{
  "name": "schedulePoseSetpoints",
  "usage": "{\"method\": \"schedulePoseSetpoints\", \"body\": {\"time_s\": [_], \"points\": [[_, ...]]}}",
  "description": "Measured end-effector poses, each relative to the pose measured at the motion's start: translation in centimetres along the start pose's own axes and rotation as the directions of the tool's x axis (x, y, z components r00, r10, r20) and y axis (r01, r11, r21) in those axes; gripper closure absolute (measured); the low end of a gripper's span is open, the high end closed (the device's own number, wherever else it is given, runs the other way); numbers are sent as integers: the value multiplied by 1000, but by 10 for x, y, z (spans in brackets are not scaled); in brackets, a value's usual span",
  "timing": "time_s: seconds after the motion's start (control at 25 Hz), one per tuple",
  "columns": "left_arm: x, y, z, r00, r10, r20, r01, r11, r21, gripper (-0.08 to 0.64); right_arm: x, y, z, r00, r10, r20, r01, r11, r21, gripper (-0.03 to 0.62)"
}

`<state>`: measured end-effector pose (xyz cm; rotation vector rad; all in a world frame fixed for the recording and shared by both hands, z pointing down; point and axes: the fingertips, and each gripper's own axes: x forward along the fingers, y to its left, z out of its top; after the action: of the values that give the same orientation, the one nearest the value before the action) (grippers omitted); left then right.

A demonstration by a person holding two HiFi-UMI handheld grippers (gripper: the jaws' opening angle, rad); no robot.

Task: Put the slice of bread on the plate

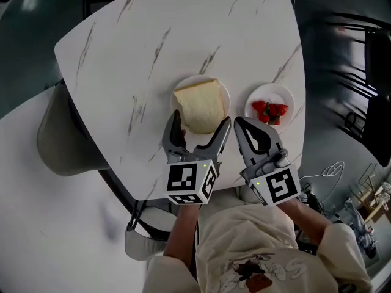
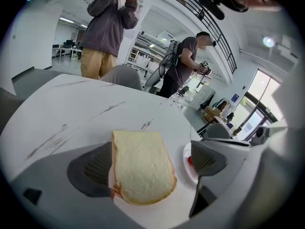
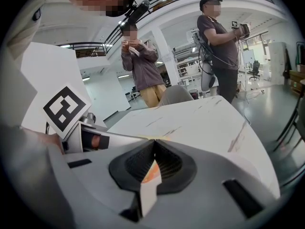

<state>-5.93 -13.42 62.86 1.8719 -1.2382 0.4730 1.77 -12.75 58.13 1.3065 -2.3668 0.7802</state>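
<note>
A pale slice of bread (image 1: 198,105) lies flat on a small white plate (image 1: 184,85) on the marbled white table (image 1: 122,60). My left gripper (image 1: 200,127) stands open, its jaws straddling the near end of the slice. In the left gripper view the bread (image 2: 143,168) fills the gap; the right pad (image 2: 208,159) is apart from it and the left pad (image 2: 89,170) sits at its edge. My right gripper (image 1: 239,122) is shut and holds nothing, just right of the bread plate. Its pads (image 3: 169,163) meet at the tip.
A second white plate (image 1: 287,96) with strawberries (image 1: 270,110) sits right of the bread plate, close to the table's right edge. A grey chair (image 1: 58,133) stands at the table's left. Two people (image 2: 107,30) (image 2: 183,63) stand beyond the far side.
</note>
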Motion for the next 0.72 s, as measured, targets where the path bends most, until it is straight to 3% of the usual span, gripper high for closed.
{"method": "schedulePoseSetpoints", "body": {"time_s": [0.72], "points": [[-44, -17, -2, 999, -39, 19, 40, 999, -23, 74, -35, 27, 17, 998, -13, 67, 14, 1000, -22, 586]]}}
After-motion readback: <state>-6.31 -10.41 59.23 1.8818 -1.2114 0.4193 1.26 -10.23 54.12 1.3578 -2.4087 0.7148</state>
